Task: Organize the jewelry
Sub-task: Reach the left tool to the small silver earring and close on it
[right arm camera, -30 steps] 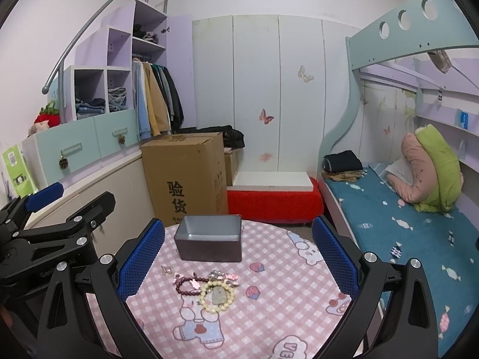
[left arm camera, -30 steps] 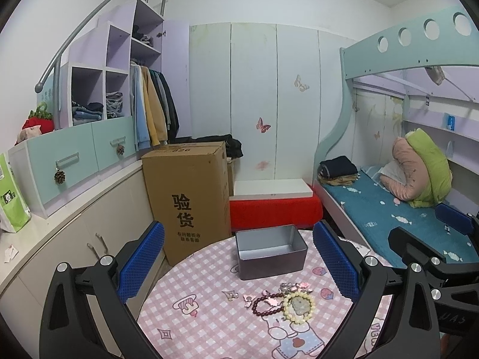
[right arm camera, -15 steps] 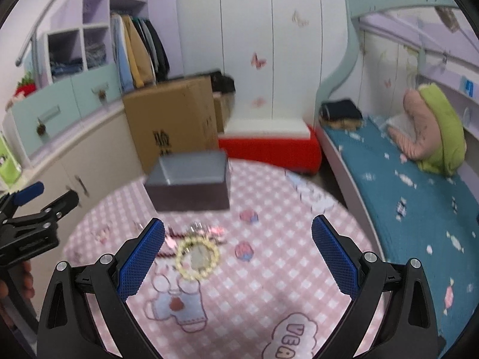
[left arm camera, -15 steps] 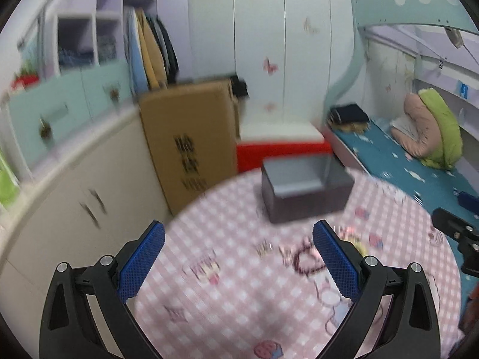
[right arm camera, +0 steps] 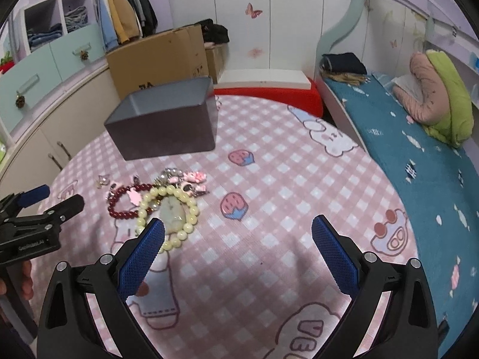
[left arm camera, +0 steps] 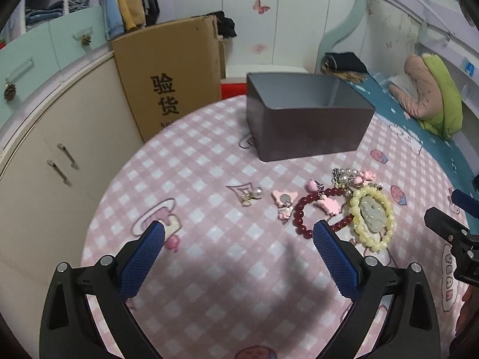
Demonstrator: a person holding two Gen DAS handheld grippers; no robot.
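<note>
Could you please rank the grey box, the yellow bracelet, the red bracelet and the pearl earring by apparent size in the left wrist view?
1. Grey box.
2. Yellow bracelet and red bracelet: look alike, so no ranking.
3. Pearl earring.

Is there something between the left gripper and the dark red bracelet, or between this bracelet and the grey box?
Nothing visible blocks either path. The left gripper, jaws open, is just short of the dark red bracelet. Between it and the grey box is only bare tablecloth. A yellow bracelet overlaps its right side.
</note>
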